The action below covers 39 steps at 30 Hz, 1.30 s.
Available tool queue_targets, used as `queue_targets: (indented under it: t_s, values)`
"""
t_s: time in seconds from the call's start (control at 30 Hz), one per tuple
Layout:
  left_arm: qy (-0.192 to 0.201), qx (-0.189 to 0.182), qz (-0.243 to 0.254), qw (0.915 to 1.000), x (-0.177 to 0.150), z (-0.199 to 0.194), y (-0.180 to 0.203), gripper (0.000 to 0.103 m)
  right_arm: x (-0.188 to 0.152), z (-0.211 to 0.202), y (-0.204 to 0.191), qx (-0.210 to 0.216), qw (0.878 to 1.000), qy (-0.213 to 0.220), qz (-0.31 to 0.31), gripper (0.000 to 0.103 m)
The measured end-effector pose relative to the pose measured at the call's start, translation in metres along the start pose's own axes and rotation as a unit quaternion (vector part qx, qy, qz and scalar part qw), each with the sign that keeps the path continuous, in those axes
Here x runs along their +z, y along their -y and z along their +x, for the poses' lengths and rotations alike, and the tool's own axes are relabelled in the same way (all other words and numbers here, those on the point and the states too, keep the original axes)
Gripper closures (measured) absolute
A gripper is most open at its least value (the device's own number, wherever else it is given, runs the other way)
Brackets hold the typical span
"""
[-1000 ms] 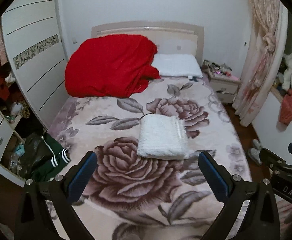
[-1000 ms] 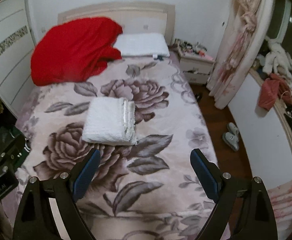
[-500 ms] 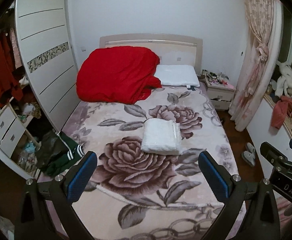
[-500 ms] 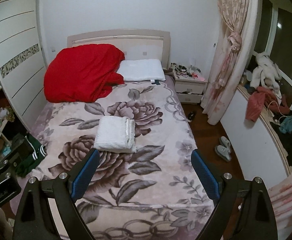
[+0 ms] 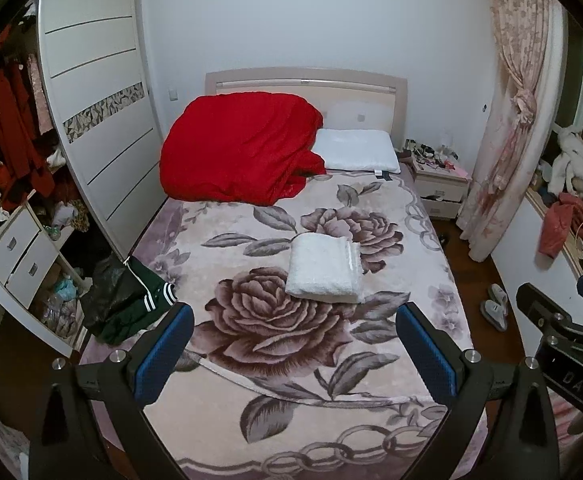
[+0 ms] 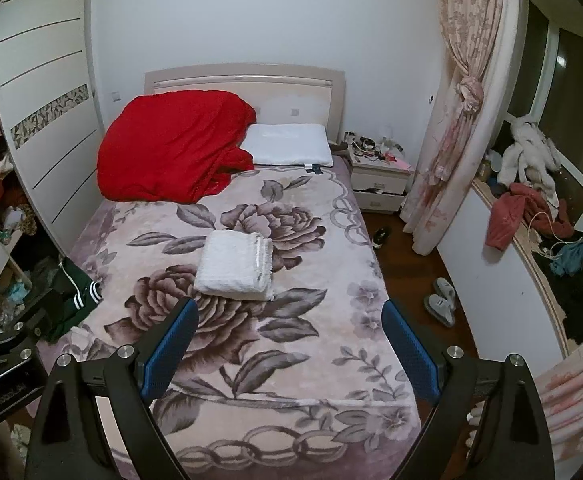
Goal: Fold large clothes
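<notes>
- Left wrist view: the left gripper [image 5: 293, 350] hung with fingers spread and empty above the bed [image 5: 371, 364]; the folded white garment [image 5: 323, 269] lay mid-bed, a red blanket [image 5: 239, 148] and pillow [image 5: 357, 155] beyond it.
- Right wrist view: the right gripper [image 6: 289, 346] was also spread and empty; slippers [image 6: 441, 306] sat on the floor beside the bed.

In the left wrist view, the black body of the right-hand two-finger gripper [image 5: 573, 344] at the frame's right edge carries pale letters reading "DAS". In the right wrist view, the black left-hand gripper [image 6: 1, 372] shows a pale label, too blurred to read.
</notes>
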<state>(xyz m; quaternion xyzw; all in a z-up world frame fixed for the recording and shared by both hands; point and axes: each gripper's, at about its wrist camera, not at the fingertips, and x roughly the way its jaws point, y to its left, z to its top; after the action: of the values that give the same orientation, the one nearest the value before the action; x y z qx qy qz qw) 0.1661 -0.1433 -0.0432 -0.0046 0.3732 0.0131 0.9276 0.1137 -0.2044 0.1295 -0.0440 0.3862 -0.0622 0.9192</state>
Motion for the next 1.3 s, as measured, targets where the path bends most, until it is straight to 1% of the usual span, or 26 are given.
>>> queue_targets:
  t_s: [0.17,0.23,0.33,0.53,1.3]
  values:
    - [0.004,0.001,-0.003,1.0000,0.001,-0.006,-0.001,0.000,0.000,-0.007,0.003,0.004,1.000,0.002,0.001,0.008]
    - [0.001,-0.005,-0.004,1.0000,0.003,-0.008,-0.001,0.000,0.001,-0.011,0.006,0.003,1.000,0.004,0.002,0.008]
    - [0.007,-0.001,-0.001,1.0000,0.005,-0.012,0.001,0.000,0.006,-0.012,0.009,0.005,1.000,0.003,-0.001,0.008]
    - [0.016,-0.002,-0.006,0.9999,0.008,-0.015,0.000,0.000,0.018,-0.006,0.012,0.005,1.000,0.006,-0.005,0.006]
    - [0.016,0.006,-0.004,0.9998,0.006,-0.015,0.001,0.000,0.025,-0.003,0.014,0.005,1.000,0.009,-0.007,0.006]
